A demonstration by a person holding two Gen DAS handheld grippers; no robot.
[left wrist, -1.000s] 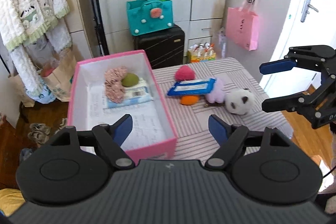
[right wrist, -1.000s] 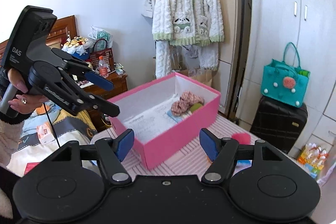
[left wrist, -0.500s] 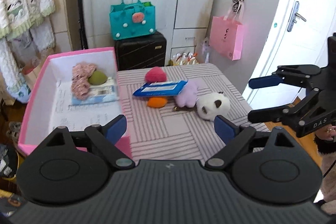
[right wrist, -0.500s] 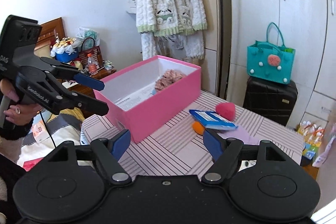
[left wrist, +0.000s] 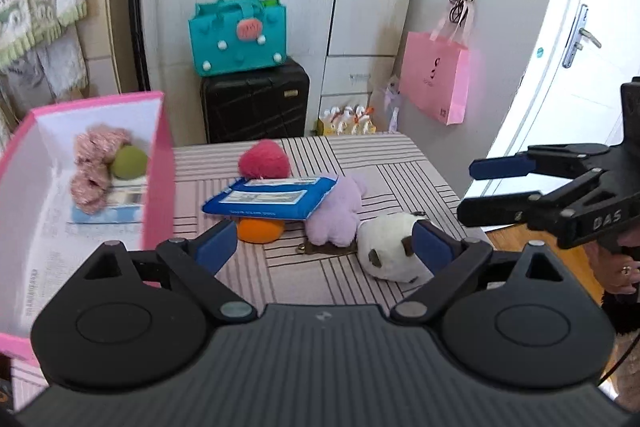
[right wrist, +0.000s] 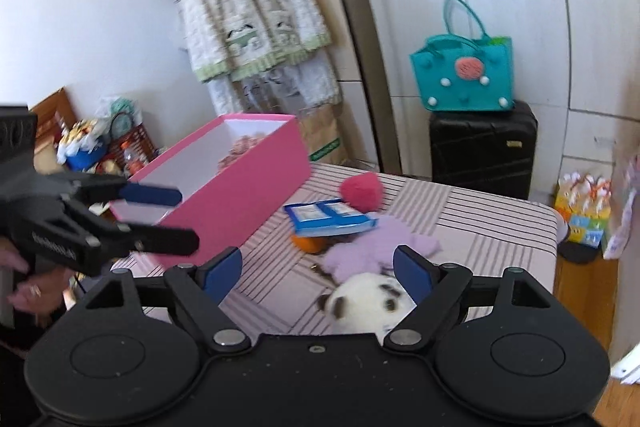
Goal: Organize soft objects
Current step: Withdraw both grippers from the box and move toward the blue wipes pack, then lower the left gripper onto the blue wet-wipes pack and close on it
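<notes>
The pink box (left wrist: 158, 163) stands at the left of the counter (left wrist: 400, 163). Both my claws, left claw (left wrist: 324, 247) and right claw (right wrist: 318, 273), are released, empty; their jaws have just been opening and now sit nearer the panda plush (right wrist: 360, 303). Risk: both converging there, colliding

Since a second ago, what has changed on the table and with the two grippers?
Both grippers have come in closer and lower toward the toys on the striped table. The left gripper and right gripper have just been opening, with nothing held between their fingers. The white plush now sits right in front of the right gripper. The toys, blue packet and pink box stayed put.
</notes>
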